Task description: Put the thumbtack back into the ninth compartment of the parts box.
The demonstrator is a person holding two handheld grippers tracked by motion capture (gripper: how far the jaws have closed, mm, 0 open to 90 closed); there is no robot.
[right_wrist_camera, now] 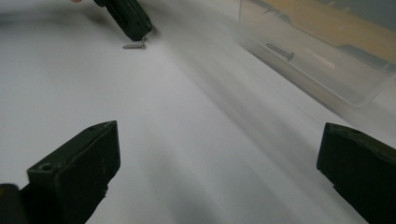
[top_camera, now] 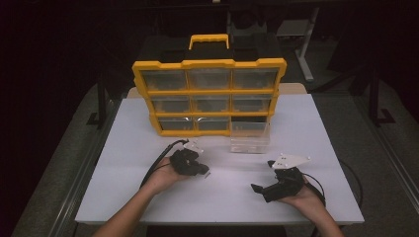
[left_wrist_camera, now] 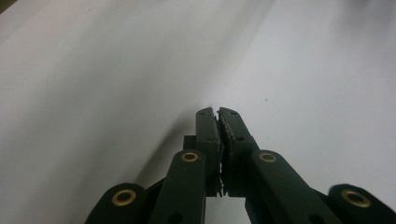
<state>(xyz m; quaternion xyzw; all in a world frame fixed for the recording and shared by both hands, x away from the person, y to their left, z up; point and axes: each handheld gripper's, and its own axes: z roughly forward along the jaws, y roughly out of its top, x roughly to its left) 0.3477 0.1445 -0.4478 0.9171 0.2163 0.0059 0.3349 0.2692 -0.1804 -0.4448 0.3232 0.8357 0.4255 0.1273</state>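
My left gripper [top_camera: 202,171] [left_wrist_camera: 217,111] rests low over the white table [top_camera: 123,163], left of centre, with its jaws pressed together. From the right gripper view its black tip [right_wrist_camera: 136,29] hovers just over a small screw [right_wrist_camera: 134,45] lying on the table. Whether anything is pinched at the very tip I cannot tell. My right gripper [top_camera: 262,175] [right_wrist_camera: 219,133] lies at the front right, open wide, with nothing between its fingers. A clear plastic drawer [top_camera: 250,138] [right_wrist_camera: 327,70] stands out on the table in front of the organizer and holds another screw [right_wrist_camera: 281,51].
A yellow organizer [top_camera: 210,63] with a handle and three rows of clear drawers stands at the back centre; its bottom right slot is vacant. Cables trail from both grippers. Dark floor and table legs surround the table.
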